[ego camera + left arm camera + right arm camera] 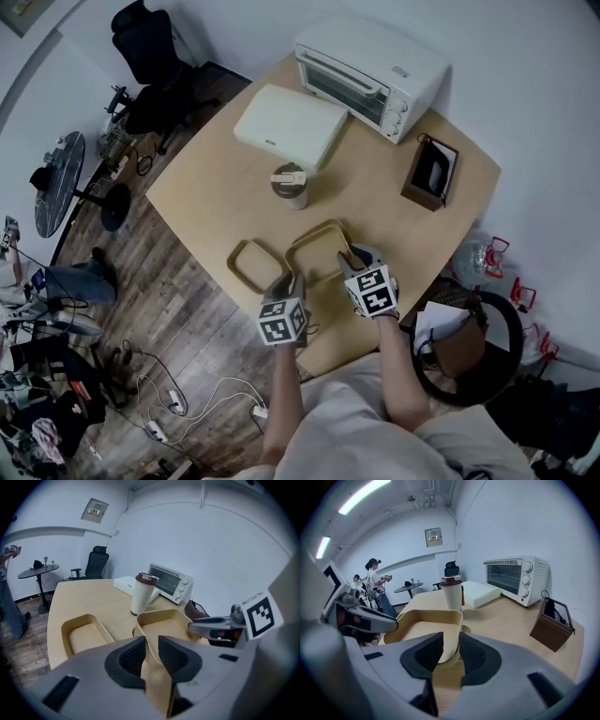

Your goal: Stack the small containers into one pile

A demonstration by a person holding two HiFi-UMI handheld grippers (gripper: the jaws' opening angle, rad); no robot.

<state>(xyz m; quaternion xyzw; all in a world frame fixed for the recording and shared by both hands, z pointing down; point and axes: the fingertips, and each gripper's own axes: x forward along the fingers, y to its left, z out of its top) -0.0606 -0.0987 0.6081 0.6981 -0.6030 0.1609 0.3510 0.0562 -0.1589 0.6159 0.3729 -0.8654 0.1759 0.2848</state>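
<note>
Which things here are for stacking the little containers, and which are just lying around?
For the job:
- tan container, pinched at its rim by the left gripper and the right gripper
- second tan container, resting beside it

Just lying about:
- toaster oven
- flat white box
- lidded cup
- brown box

Three cameras, one table (pixel 206 178)
Your head camera looked steeply down; your left gripper (pixel 151 654) and right gripper (pixel 450 652) cameras sat low, close, facing the shared cup (pixel 290 185).
</note>
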